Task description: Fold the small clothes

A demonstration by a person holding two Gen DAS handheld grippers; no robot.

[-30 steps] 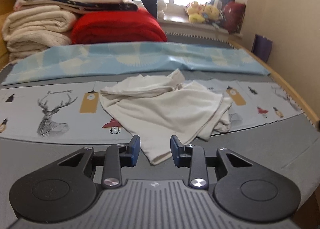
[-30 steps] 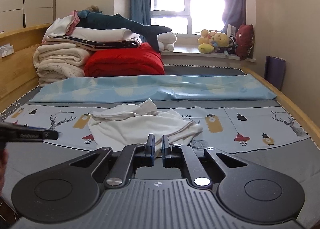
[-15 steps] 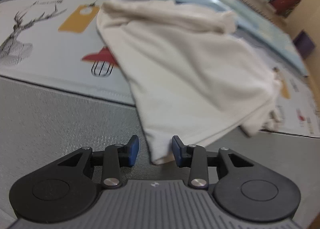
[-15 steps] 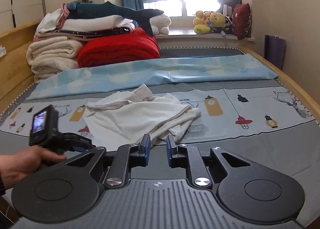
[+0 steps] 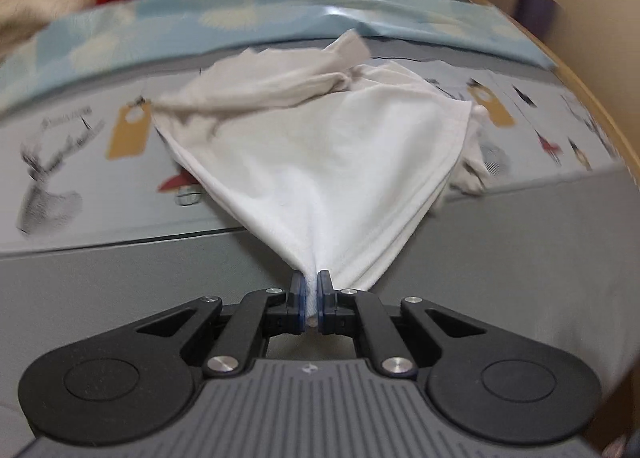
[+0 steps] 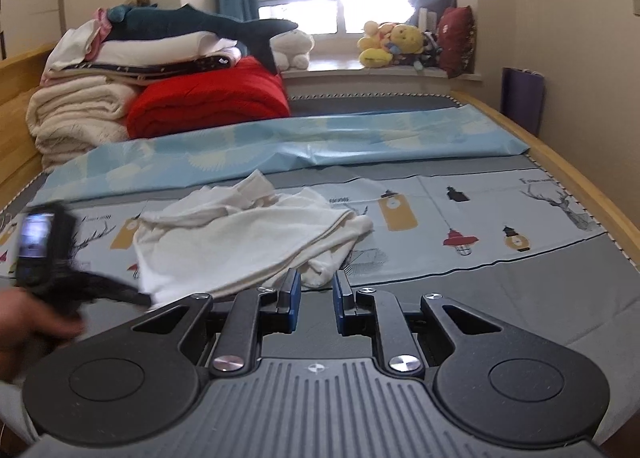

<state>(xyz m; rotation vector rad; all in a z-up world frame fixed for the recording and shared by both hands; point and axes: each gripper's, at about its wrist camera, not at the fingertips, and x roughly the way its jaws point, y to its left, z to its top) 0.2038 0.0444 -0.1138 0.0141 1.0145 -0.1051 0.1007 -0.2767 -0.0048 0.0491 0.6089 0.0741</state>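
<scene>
The left gripper [image 5: 311,290] now has its fingers pinching the near corner of the white shirt [image 5: 320,154], which half a second ago lay loose between them. The shirt lies crumpled mid-bed [image 6: 520,298], with bare gray sheet near and right. The right gripper [image 6: 314,294] hovers with fingers spread, wider than before.

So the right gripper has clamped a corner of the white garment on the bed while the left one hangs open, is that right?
Not quite: the sides are swapped. In the left wrist view the left gripper is shut on a corner of the white garment, which stretches away from it over the bed. In the right wrist view the right gripper is open and holds nothing.
</scene>
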